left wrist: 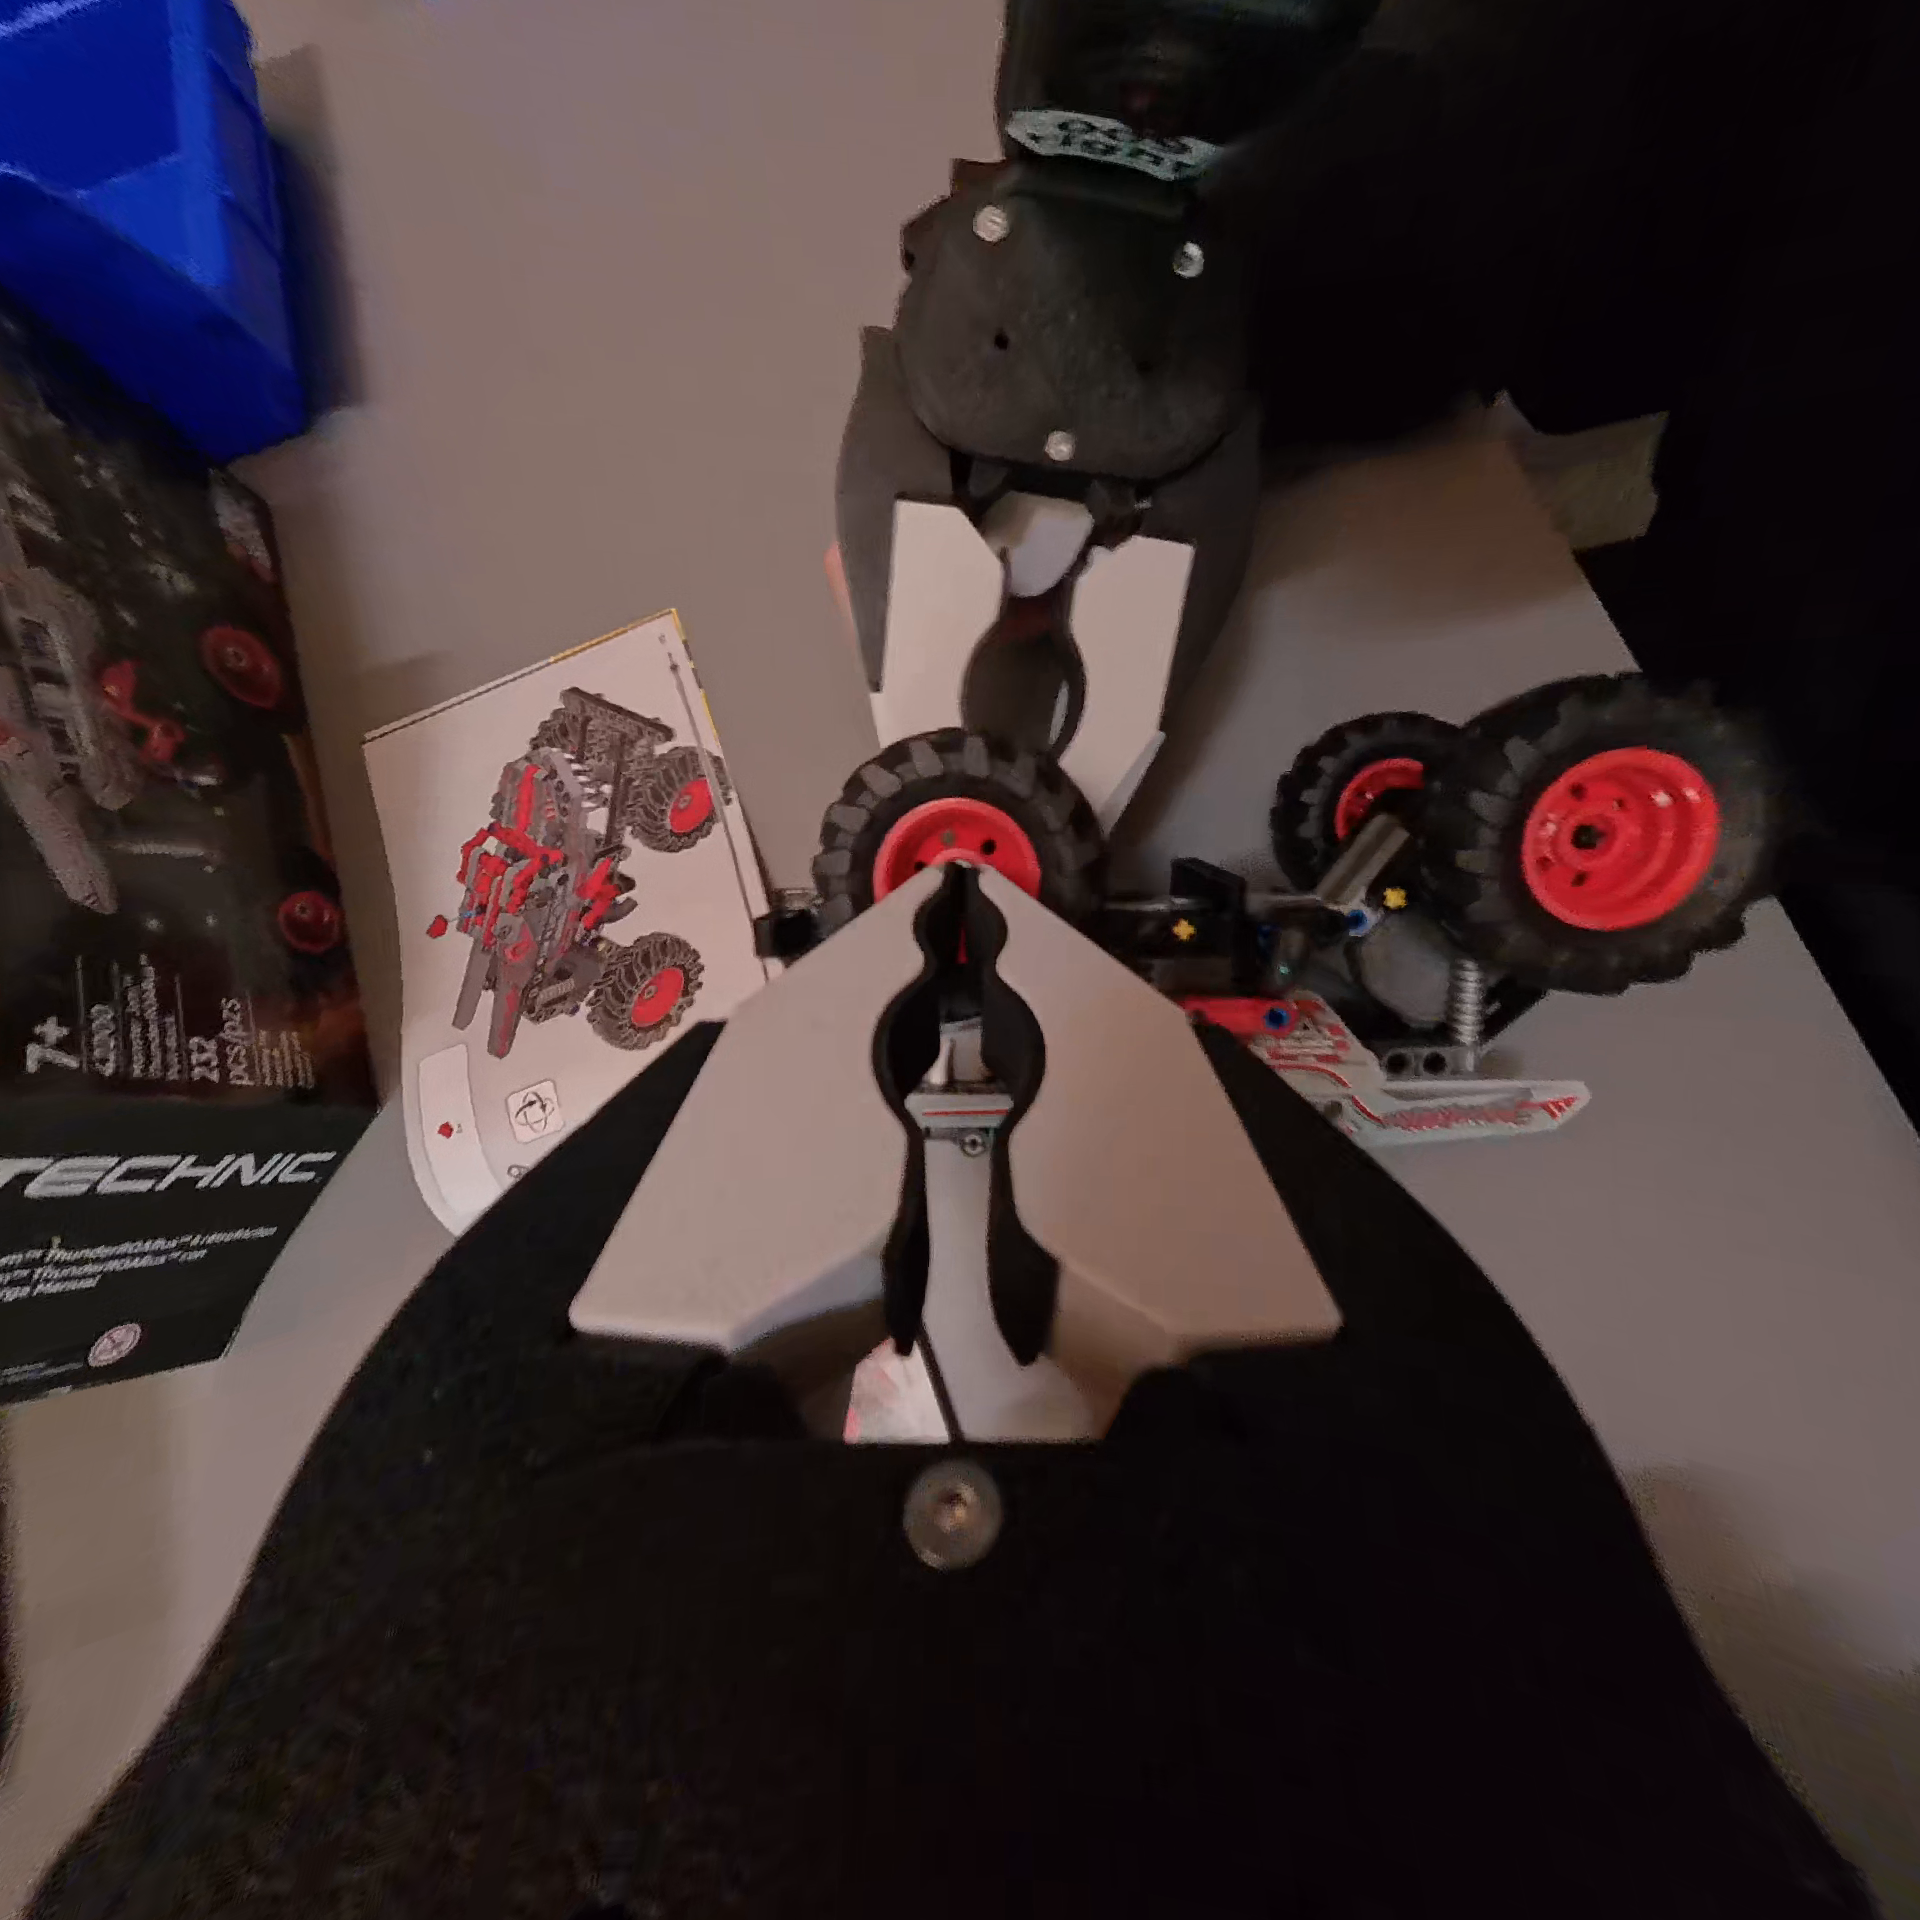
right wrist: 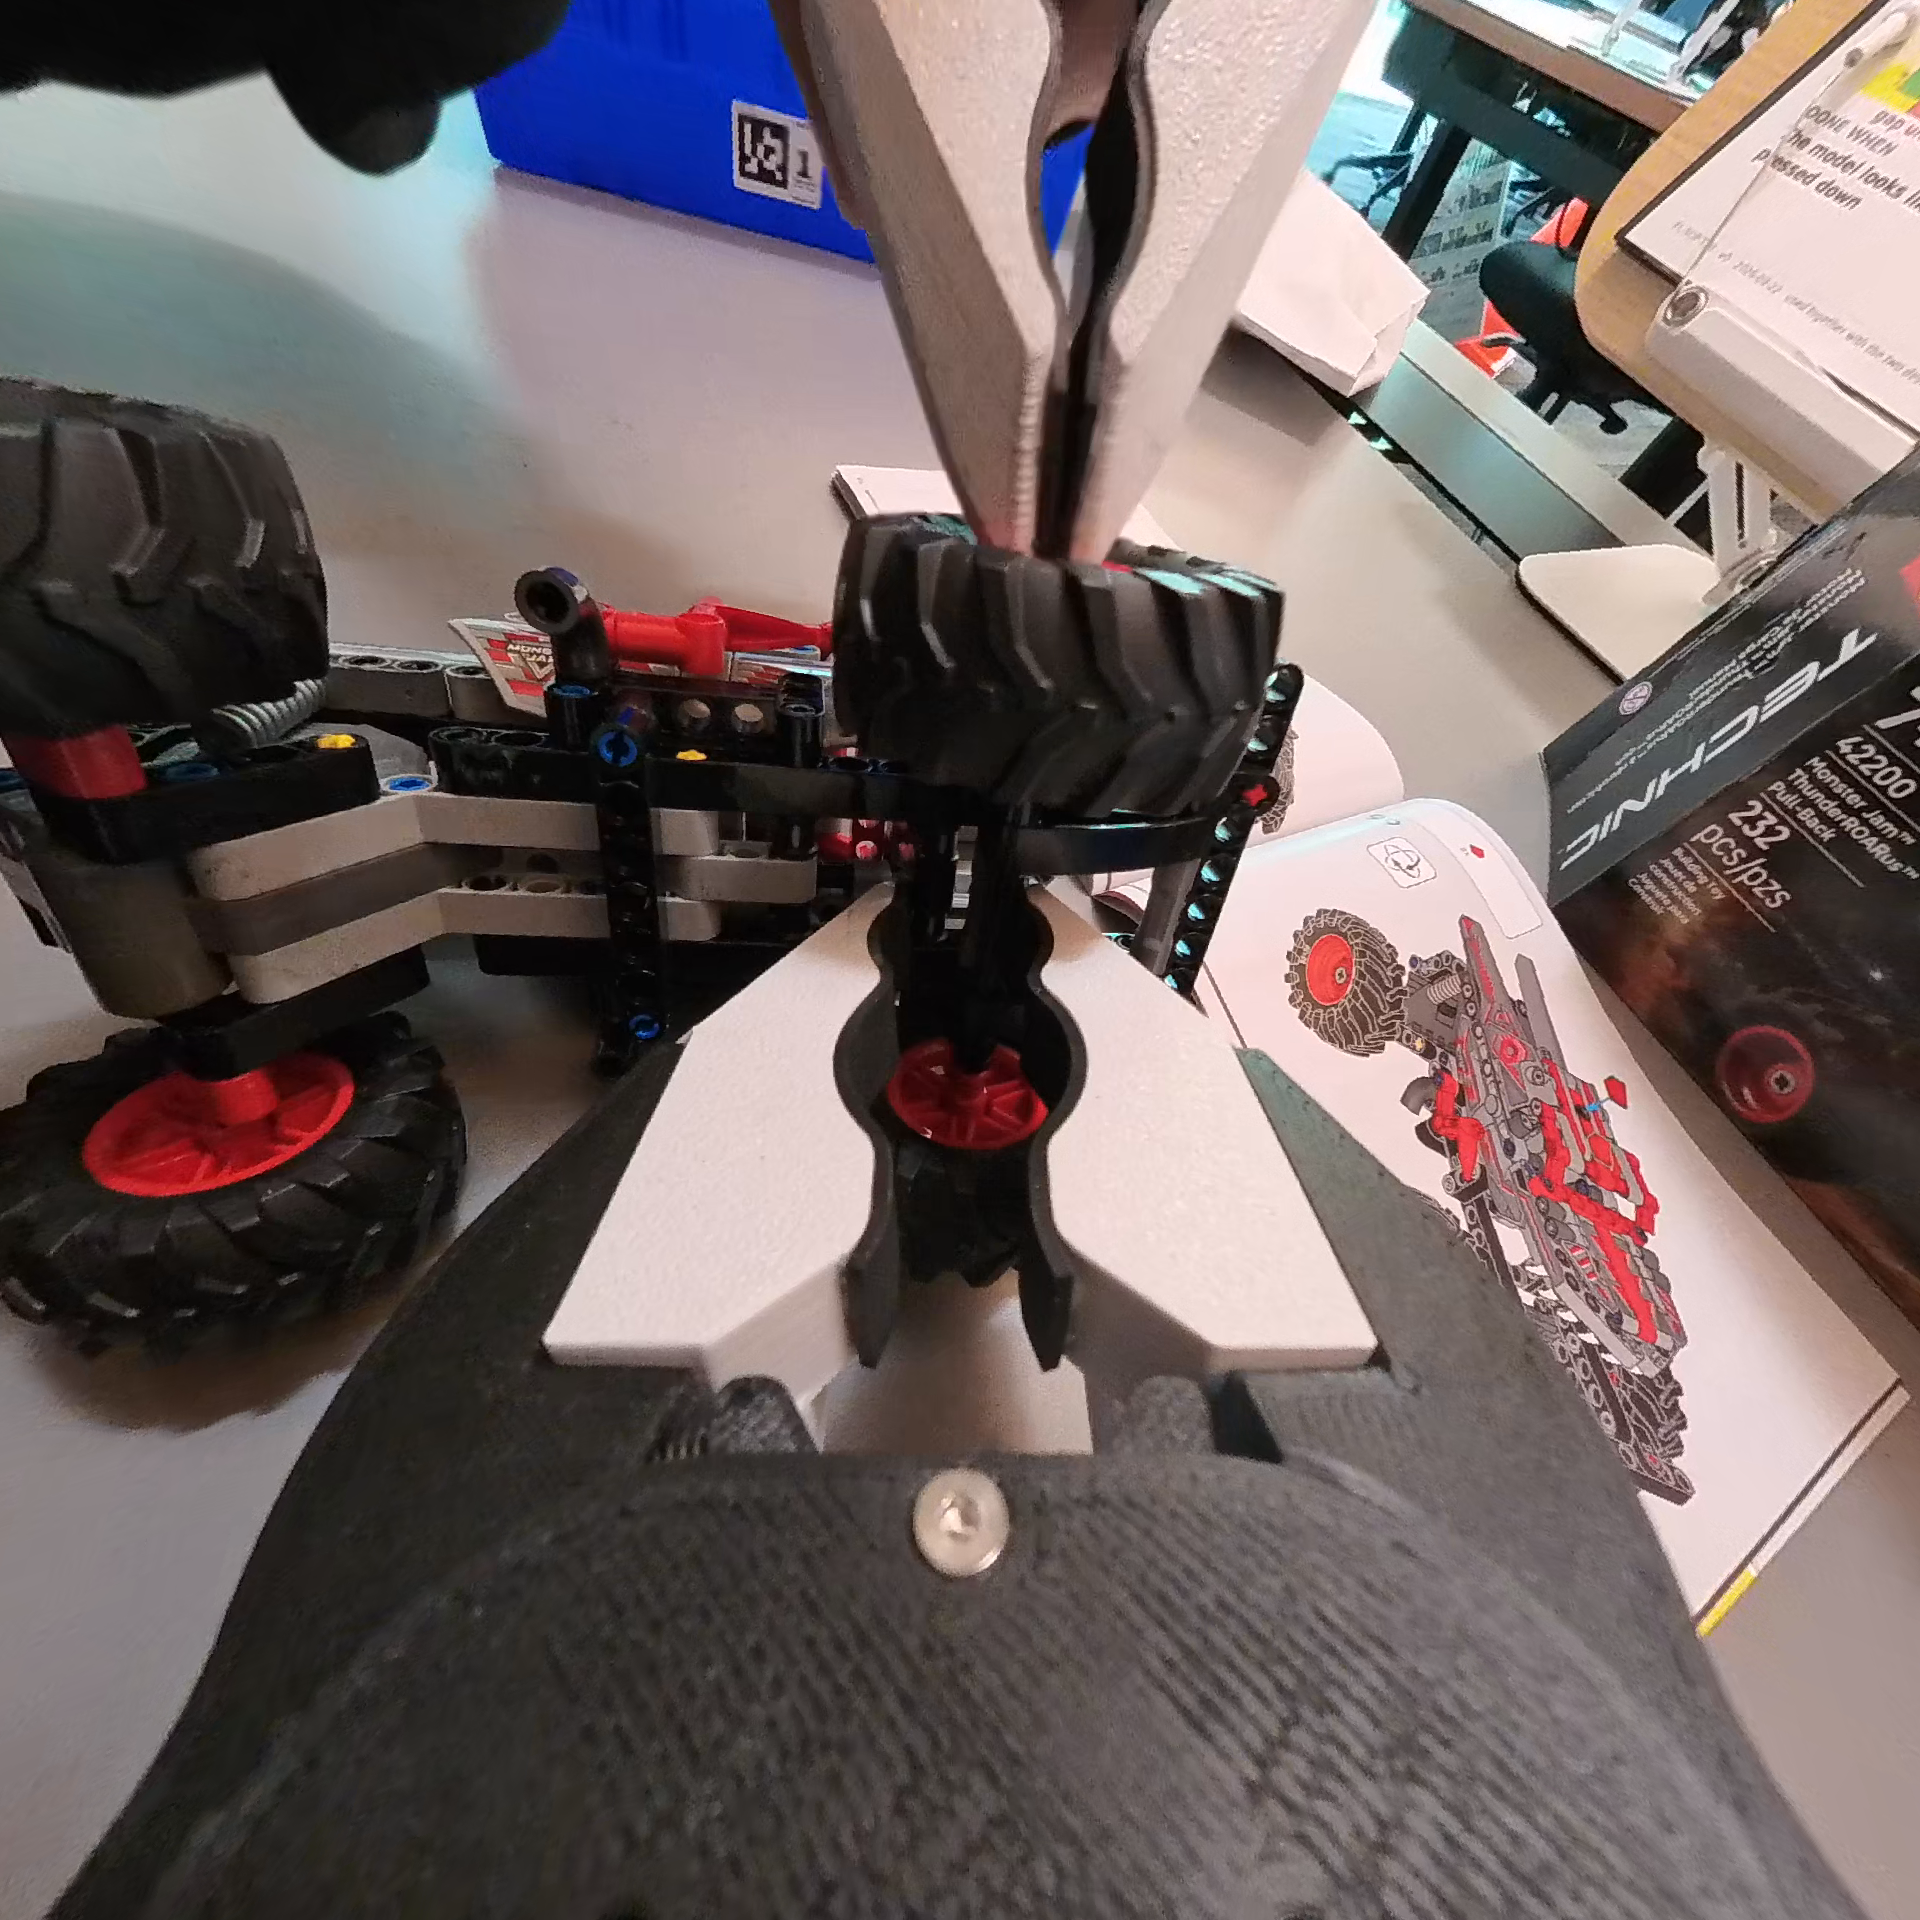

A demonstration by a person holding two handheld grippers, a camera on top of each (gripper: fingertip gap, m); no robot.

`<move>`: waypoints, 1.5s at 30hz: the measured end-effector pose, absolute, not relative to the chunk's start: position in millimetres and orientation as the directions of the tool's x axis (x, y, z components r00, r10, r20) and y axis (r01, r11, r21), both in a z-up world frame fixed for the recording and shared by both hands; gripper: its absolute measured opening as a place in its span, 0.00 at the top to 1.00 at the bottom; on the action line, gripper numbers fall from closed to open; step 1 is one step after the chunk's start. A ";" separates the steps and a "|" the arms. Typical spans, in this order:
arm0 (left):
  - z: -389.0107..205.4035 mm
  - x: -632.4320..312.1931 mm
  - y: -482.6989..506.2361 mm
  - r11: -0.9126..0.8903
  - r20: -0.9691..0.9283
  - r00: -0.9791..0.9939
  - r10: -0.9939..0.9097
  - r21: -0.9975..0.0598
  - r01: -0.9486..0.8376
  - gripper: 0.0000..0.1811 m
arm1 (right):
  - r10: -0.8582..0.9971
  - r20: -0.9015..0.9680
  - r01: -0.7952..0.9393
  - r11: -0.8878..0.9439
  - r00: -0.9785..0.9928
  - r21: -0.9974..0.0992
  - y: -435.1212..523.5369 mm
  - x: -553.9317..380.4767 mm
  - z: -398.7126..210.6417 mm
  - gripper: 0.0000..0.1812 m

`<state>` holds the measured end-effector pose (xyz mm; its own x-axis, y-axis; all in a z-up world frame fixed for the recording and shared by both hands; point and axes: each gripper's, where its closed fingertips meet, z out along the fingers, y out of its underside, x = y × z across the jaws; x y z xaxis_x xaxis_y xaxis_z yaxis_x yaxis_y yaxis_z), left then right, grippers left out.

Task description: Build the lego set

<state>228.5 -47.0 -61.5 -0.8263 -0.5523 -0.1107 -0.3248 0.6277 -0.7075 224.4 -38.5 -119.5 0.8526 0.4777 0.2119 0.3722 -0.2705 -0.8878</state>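
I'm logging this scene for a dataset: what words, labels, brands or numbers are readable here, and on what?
I won't copy the wording; these things bear it:
Black box: white print, legible.
Blue bin: black-and-white square tag.
Sign on the far stand: printed lines, partly cut off.
Truck: sticker, too small to read.
Booklet: drawings and symbols, no readable words.

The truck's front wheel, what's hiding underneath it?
Under the truck, the instruction booklet lies open on the table. The front wheel and right gripper cover part of its page.
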 end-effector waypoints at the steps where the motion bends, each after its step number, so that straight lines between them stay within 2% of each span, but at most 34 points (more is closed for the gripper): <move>1: -61.9 228.6 -47.1 0.646 -0.126 -0.829 -0.545 -0.693 -0.320 1.00 | 0.475 0.217 0.377 -0.273 0.853 -0.885 -38.4 224.8 -119.6 0.91; 4: -62.3 229.3 -46.1 0.688 -0.151 -0.828 -0.541 -0.646 -0.332 1.00 | 0.471 0.225 0.385 -0.276 0.853 -0.881 -38.1 225.4 -119.5 0.91; 7: -62.9 228.4 -46.2 0.660 -0.073 -0.811 -0.581 -0.625 -0.417 1.00 | 0.471 0.244 0.403 -0.271 0.847 -0.874 -38.4 224.5 -119.0 0.91; 11: -63.9 230.2 -49.2 0.556 0.103 -0.787 -0.609 -0.652 -0.516 1.00 | 0.475 0.281 0.438 -0.261 0.834 -0.860 -40.0 225.7 -118.8 0.91; 13: -63.9 230.5 -49.2 0.539 0.120 -0.784 -0.609 -0.663 -0.519 1.00 | 0.475 0.266 0.424 -0.264 0.839 -0.866 -39.8 225.8 -118.9 0.91; 21: -51.3 233.8 -39.8 0.545 -0.011 -0.779 -0.627 -0.721 -0.429 1.00 | 0.483 0.237 0.397 -0.261 0.843 -0.880 -39.3 223.4 -118.4 0.91; 36: -64.4 229.4 -45.1 0.717 -0.150 -0.813 -0.562 -0.577 -0.390 1.00 | 0.481 0.245 0.405 -0.263 0.842 -0.876 -39.1 222.5 -118.1 0.91; 39: -60.4 229.6 -57.8 0.708 -0.159 -0.817 -0.555 -0.606 -0.363 1.00 | 0.482 0.258 0.418 -0.261 0.838 -0.870 -39.7 222.0 -117.1 0.91; 42: -60.8 236.1 -44.4 0.756 -0.264 -0.776 -0.572 -0.537 -0.375 1.00 | 0.474 0.233 0.395 -0.279 0.849 -0.875 -37.1 222.3 -118.3 0.91; 45: -56.3 235.4 -44.5 0.710 -0.232 -0.757 -0.611 -0.584 -0.394 1.00 | 0.472 0.227 0.387 -0.275 0.852 -0.880 -37.7 223.1 -118.5 0.91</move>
<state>235.4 -44.5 -56.3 -0.7571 -0.6109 -0.2317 -0.3937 0.7096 -0.5844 223.1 -37.7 -118.5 0.8519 0.4720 0.2268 0.3867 -0.2750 -0.8802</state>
